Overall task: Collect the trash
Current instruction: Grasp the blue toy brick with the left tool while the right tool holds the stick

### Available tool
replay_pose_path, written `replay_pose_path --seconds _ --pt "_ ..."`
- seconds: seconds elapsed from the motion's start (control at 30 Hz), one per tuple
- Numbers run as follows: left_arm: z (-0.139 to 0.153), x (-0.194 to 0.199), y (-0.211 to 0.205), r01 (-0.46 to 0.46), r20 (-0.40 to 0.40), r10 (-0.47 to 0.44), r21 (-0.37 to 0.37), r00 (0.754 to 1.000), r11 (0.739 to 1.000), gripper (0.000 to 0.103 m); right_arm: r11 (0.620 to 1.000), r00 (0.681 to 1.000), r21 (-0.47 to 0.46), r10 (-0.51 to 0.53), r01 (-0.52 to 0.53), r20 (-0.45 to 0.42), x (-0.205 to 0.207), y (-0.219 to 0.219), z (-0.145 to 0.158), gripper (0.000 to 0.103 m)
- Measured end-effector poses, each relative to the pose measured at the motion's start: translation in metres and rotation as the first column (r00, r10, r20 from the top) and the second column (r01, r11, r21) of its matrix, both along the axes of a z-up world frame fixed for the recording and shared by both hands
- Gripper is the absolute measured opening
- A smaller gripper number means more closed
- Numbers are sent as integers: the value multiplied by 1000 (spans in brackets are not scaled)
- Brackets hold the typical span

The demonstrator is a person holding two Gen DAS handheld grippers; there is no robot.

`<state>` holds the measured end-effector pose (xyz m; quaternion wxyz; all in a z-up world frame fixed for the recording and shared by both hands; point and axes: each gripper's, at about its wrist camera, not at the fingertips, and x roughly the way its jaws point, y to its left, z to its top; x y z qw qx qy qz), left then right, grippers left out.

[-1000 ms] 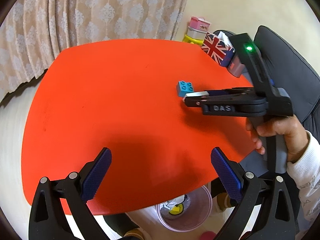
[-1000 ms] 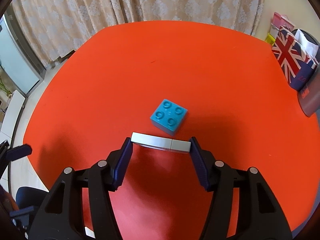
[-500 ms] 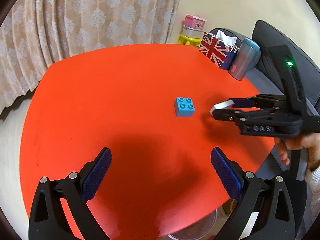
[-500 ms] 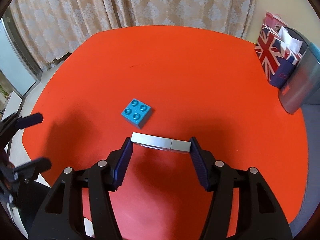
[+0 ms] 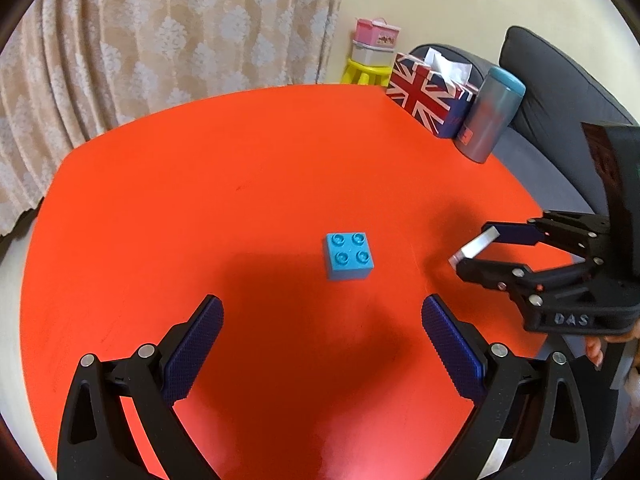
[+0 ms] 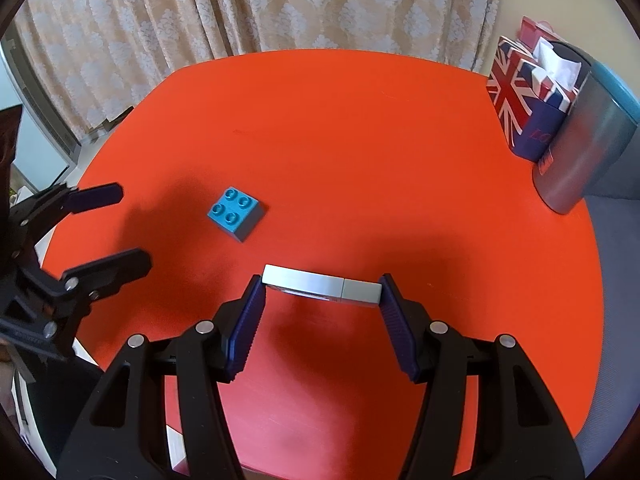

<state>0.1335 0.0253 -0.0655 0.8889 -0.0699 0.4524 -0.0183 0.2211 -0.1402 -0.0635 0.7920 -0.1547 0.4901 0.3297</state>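
Left tool [image 5: 322, 330] spread wide and empty, blue toy brick [image 5: 349, 256] on red bench [image 5: 200, 184] just ahead, nearer it; right tool [image 6: 322, 308] clamped endwise on silver bar [image 6: 320, 289], raised, long axis crosswise.

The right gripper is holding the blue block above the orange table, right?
Not the blue block: that sits loose on the orange table. The right gripper is holding a small silver bar above the table, as the right wrist view shows.
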Motion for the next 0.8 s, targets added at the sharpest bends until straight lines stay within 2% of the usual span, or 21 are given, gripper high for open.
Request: replay_pose_path --seconds 0.5,0.57,0.67,0.7,0.77,0.8 --pt "-26 42 -15 20 -49 -20 16 999 1000 94 1000 1000 -1 -10 10 -10 7 -17 -6 58" --pt "-27 45 -16 25 -53 -24 20 998 999 81 1000 1000 2 -7 7 -10 7 -16 -6 58" --pt "-30 47 -18 30 -60 -29 19 998 999 57 1000 1000 6 -2 2 -10 7 -15 -7 58" --pt "-31 47 -18 32 -57 -31 15 998 999 52 1000 1000 7 -1 1 -9 8 -16 -7 58" --pt "-33 48 -17 32 -61 -31 13 998 999 33 1000 1000 12 2 -2 -7 7 -16 -7 58" --pt "-33 49 -17 34 -65 -33 12 997 999 32 1000 1000 13 3 -3 -5 7 -16 -7 58"
